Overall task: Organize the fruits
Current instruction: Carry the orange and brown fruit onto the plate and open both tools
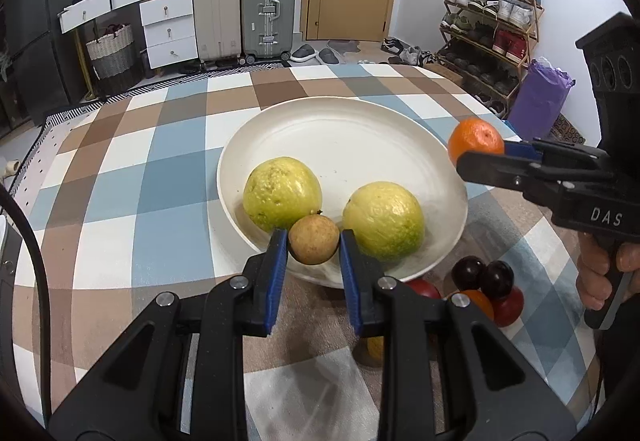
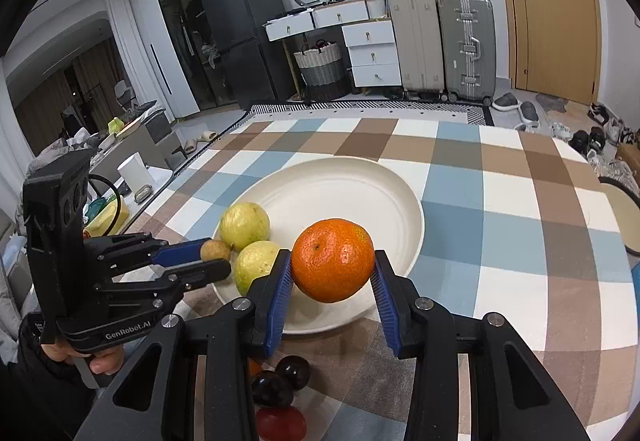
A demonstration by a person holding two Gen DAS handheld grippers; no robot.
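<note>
A cream plate [image 1: 360, 137] [image 2: 360, 193] sits on the checked tablecloth with two yellow-green guavas [image 1: 282, 193] [image 1: 384, 221] [image 2: 245, 225] [image 2: 256, 265] in its near part. My left gripper [image 1: 314, 239] is shut on a small brown round fruit [image 1: 314, 239] [image 2: 215, 250], held over the plate's near rim between the guavas. My right gripper [image 2: 332, 266] is shut on an orange tangerine [image 2: 332, 266] [image 1: 475, 139], held above the plate's right edge. In the left wrist view it comes in from the right with a hand on its handle.
Near the plate's front edge lie dark plums [image 1: 482, 275] [image 2: 280, 381], a red fruit [image 1: 508, 305] [image 2: 280, 423] and an orange one [image 1: 476, 301]. Suitcases [image 1: 268, 9], white drawers [image 1: 168, 29] and a shoe rack [image 1: 488, 25] stand beyond the table.
</note>
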